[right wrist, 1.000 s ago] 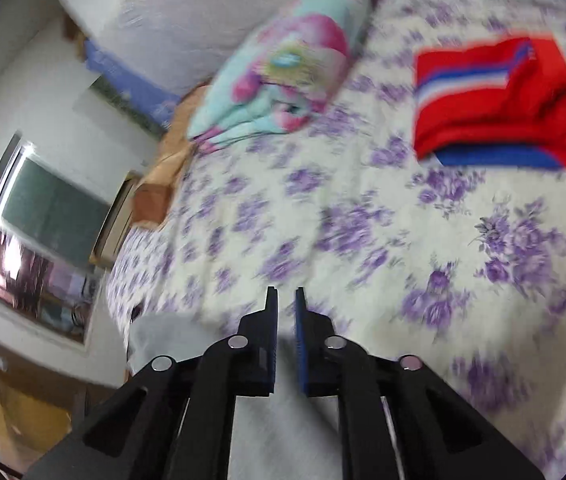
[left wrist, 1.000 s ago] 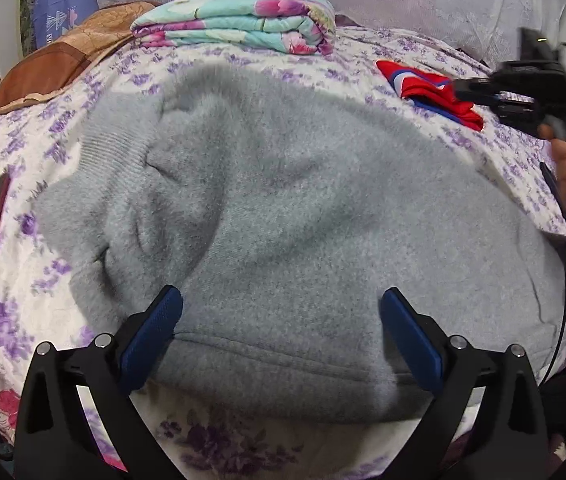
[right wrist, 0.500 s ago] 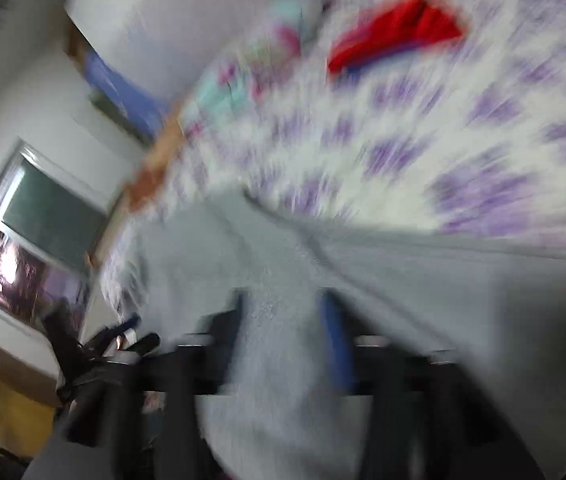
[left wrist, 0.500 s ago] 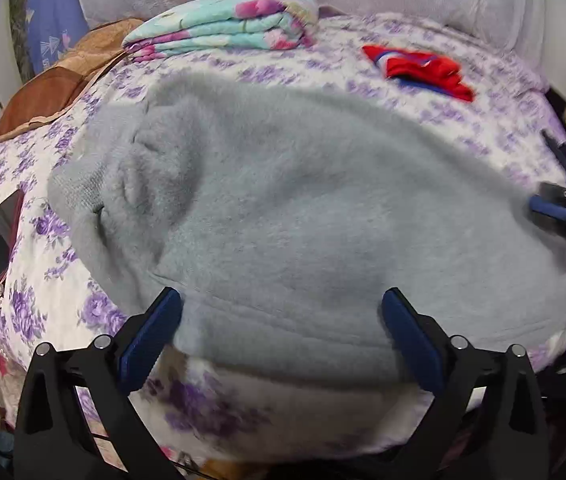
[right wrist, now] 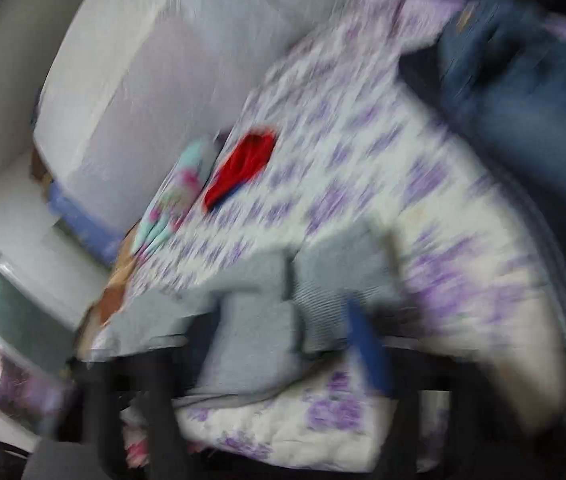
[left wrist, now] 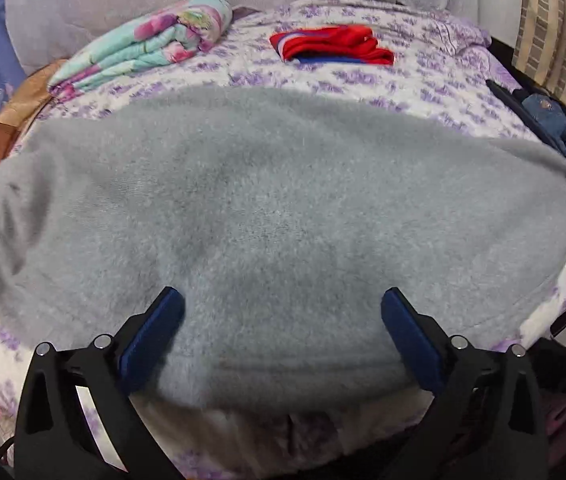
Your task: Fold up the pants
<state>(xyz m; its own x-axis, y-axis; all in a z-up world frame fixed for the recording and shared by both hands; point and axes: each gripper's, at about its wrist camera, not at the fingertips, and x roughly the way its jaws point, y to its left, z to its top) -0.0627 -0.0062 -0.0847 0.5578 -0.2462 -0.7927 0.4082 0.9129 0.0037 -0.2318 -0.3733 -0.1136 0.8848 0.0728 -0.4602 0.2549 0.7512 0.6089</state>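
Covering the whole scene: bed point(left wrist: 423, 80) with white quilt printed in purple flowers. Grey fleece pants point(left wrist: 275, 208), spread flat across the near half of the bed, near edge at the mattress edge, reaching almost side to side in the left wrist view. Folded floral blanket point(left wrist: 143, 44), far left. Jeans point(right wrist: 523, 92), at the bed's right edge. Folded red garment point(left wrist: 331, 44), far, right of the blanket. Left gripper point(left wrist: 283, 320): fingers spread wide over the pants' near edge, gripping nothing. Right gripper point(right wrist: 315, 336): heavily blurred; fingers look parted around grey fabric, actual hold cannot be told.
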